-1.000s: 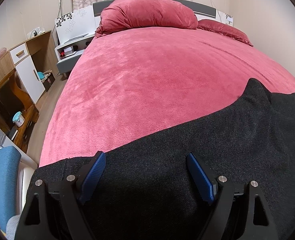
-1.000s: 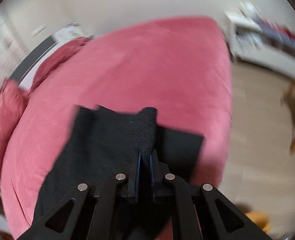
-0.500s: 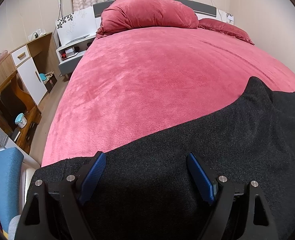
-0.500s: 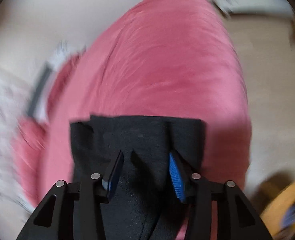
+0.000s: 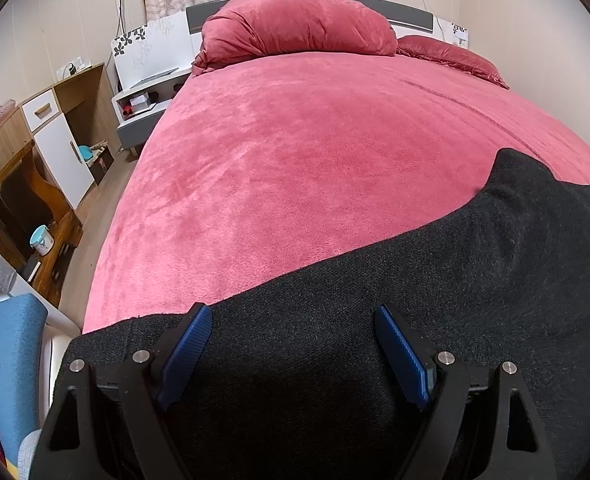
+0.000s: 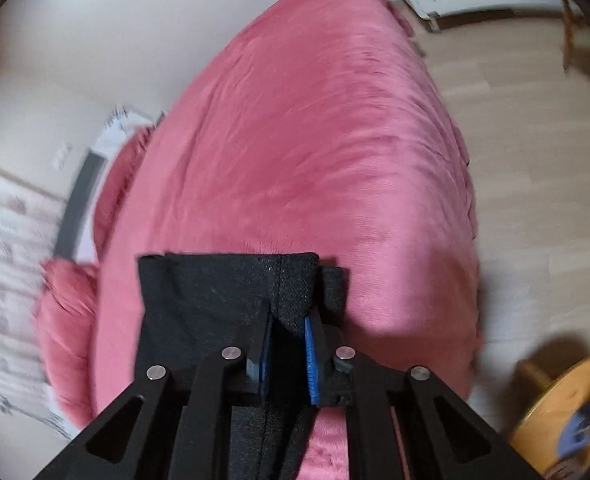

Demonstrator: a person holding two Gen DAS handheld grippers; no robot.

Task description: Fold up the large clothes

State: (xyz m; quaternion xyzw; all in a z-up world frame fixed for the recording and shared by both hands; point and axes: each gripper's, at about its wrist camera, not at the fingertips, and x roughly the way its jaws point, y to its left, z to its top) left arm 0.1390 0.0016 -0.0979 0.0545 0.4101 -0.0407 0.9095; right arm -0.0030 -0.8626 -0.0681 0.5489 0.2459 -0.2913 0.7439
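A large black knit garment (image 5: pixel 435 300) lies across the near end of a red-blanketed bed (image 5: pixel 315 152). My left gripper (image 5: pixel 291 320) is open, its blue pads (image 5: pixel 191 340) spread wide just above the garment's long edge, holding nothing. In the right wrist view the same black garment (image 6: pixel 223 284) lies near the bed's corner. My right gripper (image 6: pixel 289 320) has its jaws nearly closed on a raised fold of the garment's edge (image 6: pixel 295 292), with black fabric pinched between the blue pads (image 6: pixel 310 360).
Red pillows (image 5: pixel 295 24) and a headboard stand at the far end. A white nightstand (image 5: pixel 147 92) and wooden desk (image 5: pixel 23 168) stand left of the bed. A blue chair (image 5: pixel 11 368) is at near left. Wooden floor (image 6: pixel 535 160) and a yellow stool (image 6: pixel 567 412) lie to the right.
My right gripper opened half a second ago, then closed again on a fold of the garment's edge while swinging over the bed corner. The left gripper stayed open and almost still.
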